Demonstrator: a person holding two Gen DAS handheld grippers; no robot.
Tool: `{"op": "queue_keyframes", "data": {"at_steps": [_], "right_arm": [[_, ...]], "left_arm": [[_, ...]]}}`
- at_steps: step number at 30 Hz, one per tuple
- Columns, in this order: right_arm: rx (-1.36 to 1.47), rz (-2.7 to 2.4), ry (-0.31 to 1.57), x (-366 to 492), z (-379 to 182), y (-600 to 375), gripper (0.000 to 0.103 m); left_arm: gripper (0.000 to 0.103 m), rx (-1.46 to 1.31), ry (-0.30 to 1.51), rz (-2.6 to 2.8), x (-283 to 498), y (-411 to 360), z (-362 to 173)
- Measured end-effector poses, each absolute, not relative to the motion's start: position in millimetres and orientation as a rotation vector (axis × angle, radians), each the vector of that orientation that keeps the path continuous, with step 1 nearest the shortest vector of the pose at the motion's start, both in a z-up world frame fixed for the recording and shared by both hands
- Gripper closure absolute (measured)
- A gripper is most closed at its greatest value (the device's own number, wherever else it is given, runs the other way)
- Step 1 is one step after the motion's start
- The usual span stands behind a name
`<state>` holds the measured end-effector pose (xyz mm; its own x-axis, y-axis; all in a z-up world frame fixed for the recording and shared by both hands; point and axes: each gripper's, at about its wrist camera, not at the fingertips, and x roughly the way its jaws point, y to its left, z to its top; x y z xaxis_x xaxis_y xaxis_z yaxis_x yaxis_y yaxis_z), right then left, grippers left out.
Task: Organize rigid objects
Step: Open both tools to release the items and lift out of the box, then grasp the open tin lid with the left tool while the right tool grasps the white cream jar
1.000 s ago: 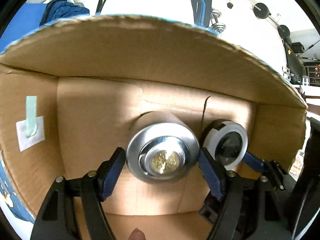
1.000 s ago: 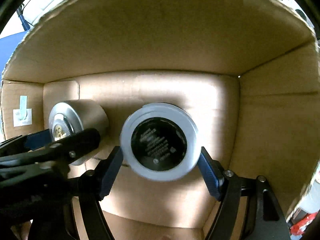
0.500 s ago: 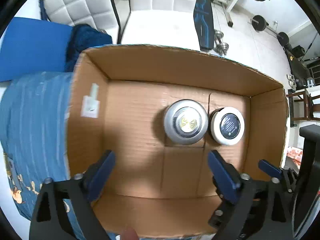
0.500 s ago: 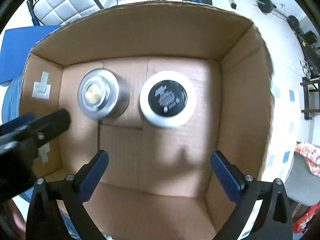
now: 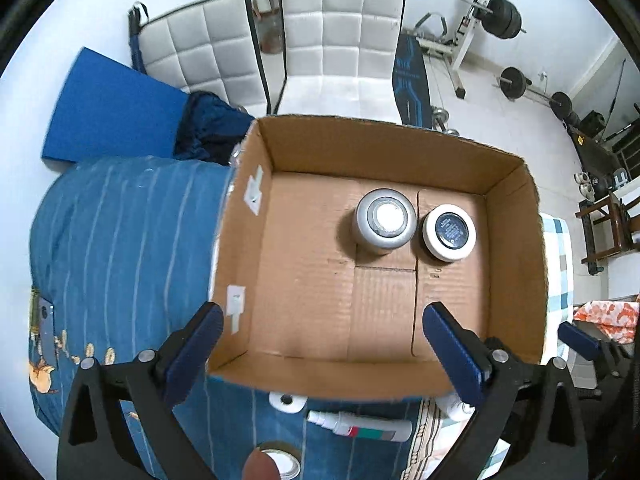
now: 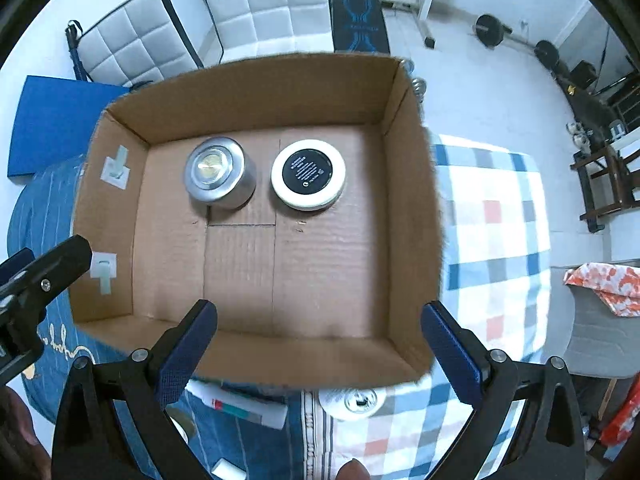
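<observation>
An open cardboard box (image 5: 516, 264) (image 6: 408, 128) stands on a bed. Inside it, at the far side, a silver can (image 5: 385, 220) (image 6: 218, 172) stands upright beside a white jar with a black lid (image 5: 450, 233) (image 6: 307, 174). My left gripper (image 5: 324, 348) is open and empty, high above the box's near left edge. My right gripper (image 6: 318, 346) is open and empty, high above the box's near edge. A white tube (image 5: 360, 426) (image 6: 236, 402) and small white containers (image 6: 354, 400) lie on the bed just in front of the box.
The bed has a blue striped cover (image 5: 120, 248) on the left and a checked sheet (image 6: 492, 208) on the right. White padded chairs (image 5: 340, 36), a blue mat (image 5: 108, 108) and gym weights (image 5: 504, 12) stand on the floor beyond.
Both grippers let go of the can and the jar in the box, opened wide, and rose up and back. The whole box and the bed around it came into view.
</observation>
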<state>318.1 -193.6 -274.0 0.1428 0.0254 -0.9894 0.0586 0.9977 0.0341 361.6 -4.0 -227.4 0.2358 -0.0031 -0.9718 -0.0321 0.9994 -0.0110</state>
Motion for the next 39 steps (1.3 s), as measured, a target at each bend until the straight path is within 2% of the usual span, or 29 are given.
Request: {"op": "queue_keyframes", "data": {"at_steps": [17, 26, 34, 39], "right_arm": [[0.047, -0.043, 1.186, 217.2, -160.9, -199.3, 0.0], [0.08, -0.022, 1.145, 189.2, -133.7, -197.2, 0.0], [0.102, 0.019, 1.204, 176.1, -153.3, -198.0, 0.0], [0.127, 0.007, 1.345, 175.8, -216.6, -217.3, 0.0]], "left_arm": [[0.001, 0.004, 1.119, -0.014, 264.4, -5.6, -134.4], [0.001, -0.005, 1.067, -0.024, 232.0, -0.8, -104.3], [0.001, -0.055, 1.106, -0.003, 213.3, 15.2, -116.0], [0.001, -0.109, 1.263, 0.06, 196.1, 40.5, -174.5]]}}
